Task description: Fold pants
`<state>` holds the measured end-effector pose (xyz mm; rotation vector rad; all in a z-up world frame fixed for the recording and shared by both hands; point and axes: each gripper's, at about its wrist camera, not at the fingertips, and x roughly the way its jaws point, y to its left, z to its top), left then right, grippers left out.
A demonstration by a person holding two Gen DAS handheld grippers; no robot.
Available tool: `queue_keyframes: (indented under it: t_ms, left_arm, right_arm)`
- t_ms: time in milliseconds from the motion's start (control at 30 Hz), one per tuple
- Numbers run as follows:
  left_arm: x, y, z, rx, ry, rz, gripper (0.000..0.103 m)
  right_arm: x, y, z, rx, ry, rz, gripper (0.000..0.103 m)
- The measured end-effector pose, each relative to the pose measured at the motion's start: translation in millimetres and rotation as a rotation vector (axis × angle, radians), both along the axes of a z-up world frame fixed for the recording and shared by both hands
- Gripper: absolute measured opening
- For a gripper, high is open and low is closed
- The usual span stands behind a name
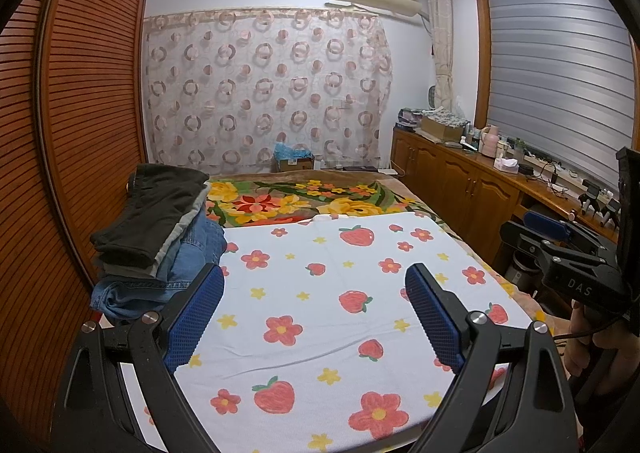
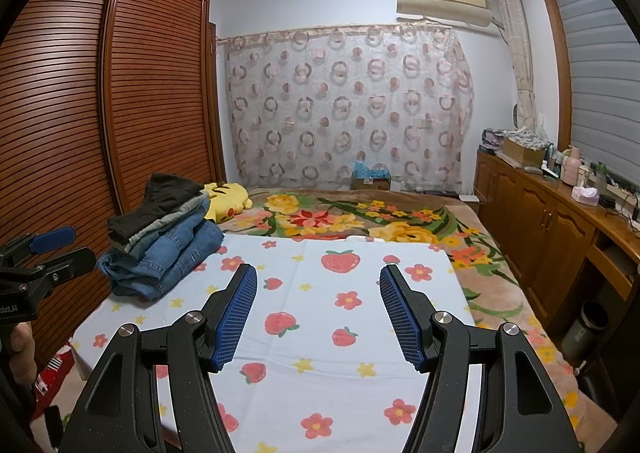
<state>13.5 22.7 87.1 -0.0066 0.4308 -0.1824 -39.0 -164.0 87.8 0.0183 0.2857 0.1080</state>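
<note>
Both grippers, left (image 1: pixel 314 289) and right (image 2: pixel 318 295), hover over the strawberry sheet (image 1: pixel 332 317), jaws spread and holding nothing. Folded pants (image 2: pixel 160 241) sit stacked at left of the frame, beside the wardrobe (image 2: pixel 80 113).

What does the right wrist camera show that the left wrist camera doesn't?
Only the right wrist view shows the yellow plush behind the pile of pants, the bin by the cabinet, and the left tongs at its left edge. Only the left wrist view shows the right tongs at its right edge. Both show the pile on the left of the strawberry sheet, the floral blanket, the curtain, and open tongs holding nothing.
</note>
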Motion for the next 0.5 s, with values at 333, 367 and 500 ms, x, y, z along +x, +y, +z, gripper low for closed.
queue_keyframes:
  t_ms: [333,367,500]
  left_arm:
    - [0.5,-1.0,0.4,-0.001,0.000,0.000,0.093]
    - [0.5,-0.7,0.4,-0.001,0.001,0.000,0.093]
    - [0.7,-1.4,0.3,0.000,0.002,0.001,0.093]
  right_arm:
    - [0.0,-1.4,0.5,-0.001,-0.001,-0.001,0.066]
    - [-0.1,-0.3,0.2,-0.001,0.000,-0.001,0.066]
    - [0.0,-0.6,0.1,-0.001,0.000,0.000,0.066]
